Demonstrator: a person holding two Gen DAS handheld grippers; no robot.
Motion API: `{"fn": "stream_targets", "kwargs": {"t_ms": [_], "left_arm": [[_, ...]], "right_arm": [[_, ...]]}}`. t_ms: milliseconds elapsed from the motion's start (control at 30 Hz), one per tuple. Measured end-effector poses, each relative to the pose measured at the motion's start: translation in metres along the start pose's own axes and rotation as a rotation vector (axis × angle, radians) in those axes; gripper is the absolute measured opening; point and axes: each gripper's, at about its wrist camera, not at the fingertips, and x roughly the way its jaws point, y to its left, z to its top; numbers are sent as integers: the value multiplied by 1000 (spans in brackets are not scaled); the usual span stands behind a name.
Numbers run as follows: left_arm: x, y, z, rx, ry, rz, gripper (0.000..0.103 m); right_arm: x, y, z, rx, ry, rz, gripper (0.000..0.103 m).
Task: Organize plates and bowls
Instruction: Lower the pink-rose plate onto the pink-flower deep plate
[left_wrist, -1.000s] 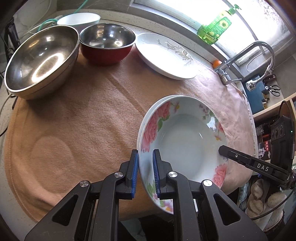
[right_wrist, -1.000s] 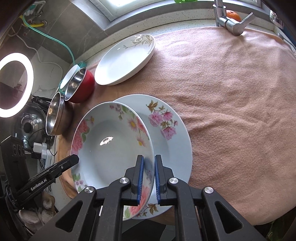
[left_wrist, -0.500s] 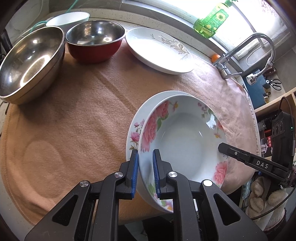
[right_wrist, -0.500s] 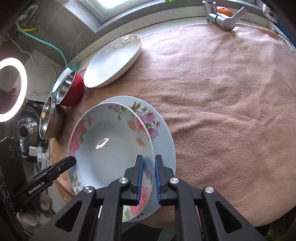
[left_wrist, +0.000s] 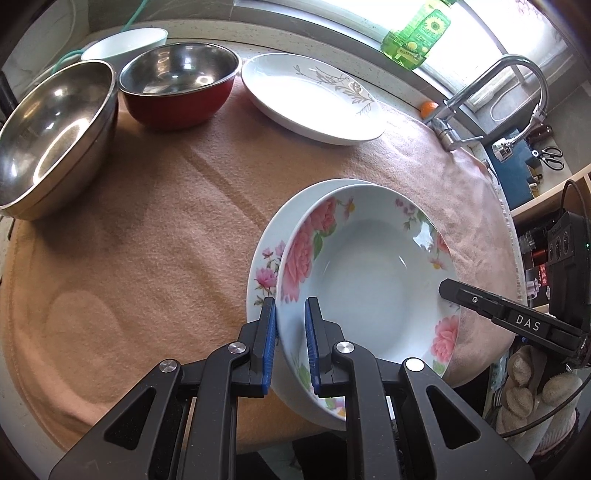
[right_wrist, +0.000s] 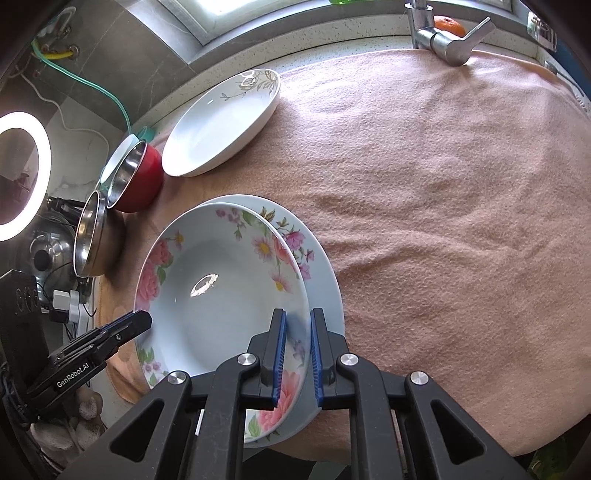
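1. Resting near the front edge of a pink cloth (left_wrist: 155, 236) that covers the counter, a floral plate (left_wrist: 373, 273) sits on top of a second floral plate (left_wrist: 267, 254), shifted slightly so the lower one shows as a crescent at one side.
2. Both plates are round, so neither has a long axis; the top plate faces hollow side up and looks slightly tilted.
3. The left gripper (left_wrist: 290, 345) has its blue pads closed on the near rim of the top plate, one pad inside the rim and one outside.
4. The right gripper (right_wrist: 295, 354) straddles the opposite rim of the same plate with a narrow gap; whether its pads press the rim cannot be told.
5. At the back of the cloth stand a large steel bowl (left_wrist: 51, 136), a red bowl (left_wrist: 177, 88) with a steel inside, a white bowl (left_wrist: 125, 42) behind them, and a white plate (left_wrist: 314, 99) with a gold leaf pattern.
6. A steel tap (left_wrist: 480, 99) rises at the far right, with an orange fruit (left_wrist: 428, 108) just beside its base.
7. A green bottle (left_wrist: 417, 37) with a sunflower label stands on the window sill; its writing is too small to read.
8. Readable writing: "DAS" on the right gripper's finger in the left view, and "GenRobot.AI" on the left gripper's finger in the right view.
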Motion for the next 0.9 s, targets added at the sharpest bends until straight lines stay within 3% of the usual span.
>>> {"fn": "stream_targets", "kwargs": {"t_ms": [900], "left_arm": [[-1, -9, -2, 61, -17, 69, 13]], "right_arm": [[3, 22, -2, -129, -4, -131, 17]]}}
